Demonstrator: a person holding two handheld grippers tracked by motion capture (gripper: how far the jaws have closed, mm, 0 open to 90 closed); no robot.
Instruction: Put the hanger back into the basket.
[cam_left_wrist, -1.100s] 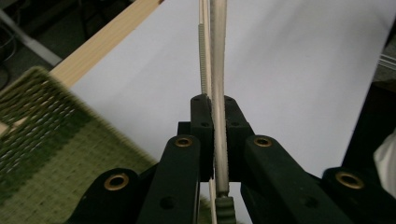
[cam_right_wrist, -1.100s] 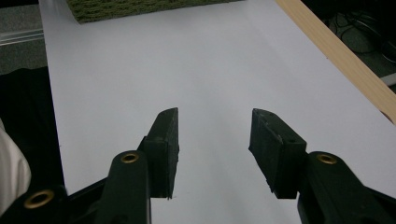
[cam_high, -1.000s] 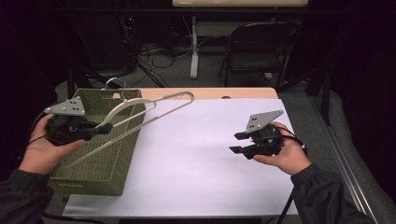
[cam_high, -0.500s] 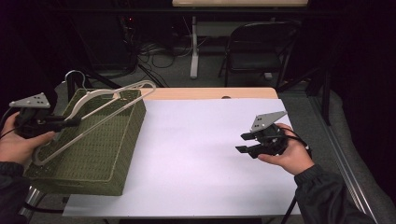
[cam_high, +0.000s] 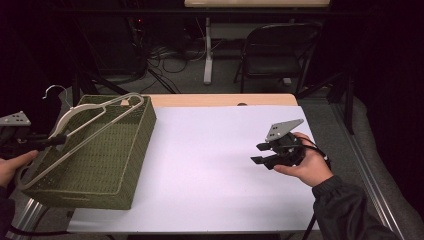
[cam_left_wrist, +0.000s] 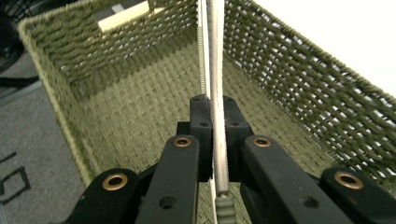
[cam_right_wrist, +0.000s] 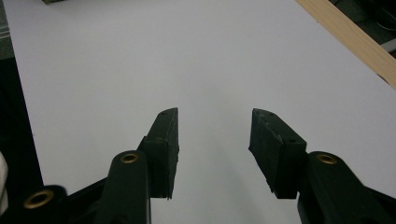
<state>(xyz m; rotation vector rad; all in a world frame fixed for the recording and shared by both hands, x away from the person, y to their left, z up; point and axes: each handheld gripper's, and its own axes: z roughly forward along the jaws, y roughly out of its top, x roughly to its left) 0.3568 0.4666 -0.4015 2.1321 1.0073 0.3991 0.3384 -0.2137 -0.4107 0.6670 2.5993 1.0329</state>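
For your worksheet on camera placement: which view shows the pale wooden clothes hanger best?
The high view: the whole pale wooden clothes hanger, with its metal hook, lies across the green woven basket. The left gripper view shows just an edge-on strip of it clamped between the jaws.

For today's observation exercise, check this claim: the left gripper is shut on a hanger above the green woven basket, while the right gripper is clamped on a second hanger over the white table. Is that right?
Not quite. The right gripper holds nothing: the right gripper view shows its jaws open over the bare white table. The rest stands: the left gripper is shut on the hanger above the green woven basket.
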